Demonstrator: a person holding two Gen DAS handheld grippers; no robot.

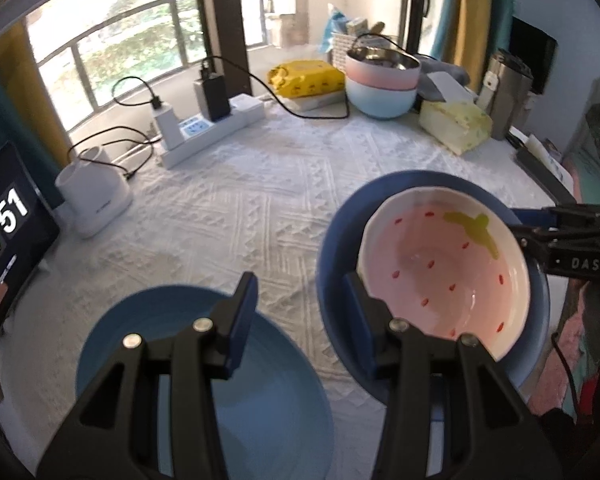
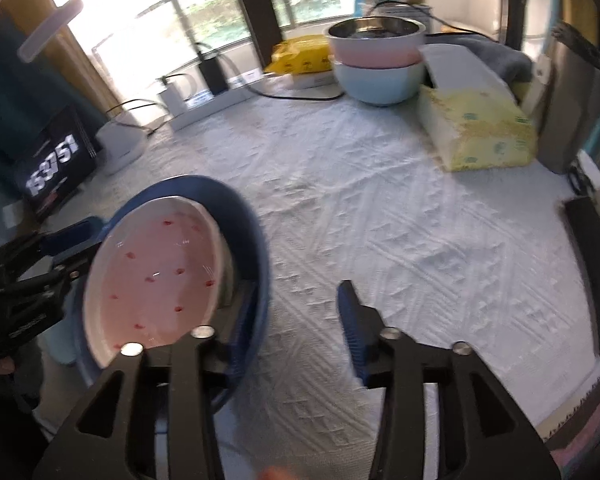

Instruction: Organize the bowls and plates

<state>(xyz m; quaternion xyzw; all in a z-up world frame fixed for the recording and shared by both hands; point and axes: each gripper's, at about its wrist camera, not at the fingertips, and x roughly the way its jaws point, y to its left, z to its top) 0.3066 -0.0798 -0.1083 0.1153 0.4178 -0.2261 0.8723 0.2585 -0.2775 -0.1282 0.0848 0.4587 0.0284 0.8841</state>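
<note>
Sunlit balcony rail and glass behind; white woven cloth with raised triangle pattern over the tabletop [image 1: 260,208]; power strip with chargers [image 1: 204,128] and stacked pink-and-pale-blue metal-lined bowls [image 1: 382,80] along the far edge, yellow tissue pack [image 2: 480,136] just beside them.

Pink glazed ceramic bowl with red seed flecks and a green leaf mark [image 1: 444,264] nested inside a deep dark-blue bowl [image 1: 336,248], tilted slightly toward the right; second, wide pale-blue glossy bowl [image 1: 204,380] on the cloth just beside it, directly under the left tool.

Left tool [image 1: 300,320] part open, nothing between its pads, right finger close beside the dark-blue rim; right tool [image 2: 296,328] also part open and gripping nothing, left finger seemingly dipped inside the dark-blue bowl's wall, rim not pinched.

Likely step: seating the pink bowl and freeing it; best done by spreading wide before lifting clear, straight up, so no pad drags a slick glazed rim; hard ceramic on ceramic, so no knocks; soft cloth underneath, prone to bunching if a bowl is slid.
</note>
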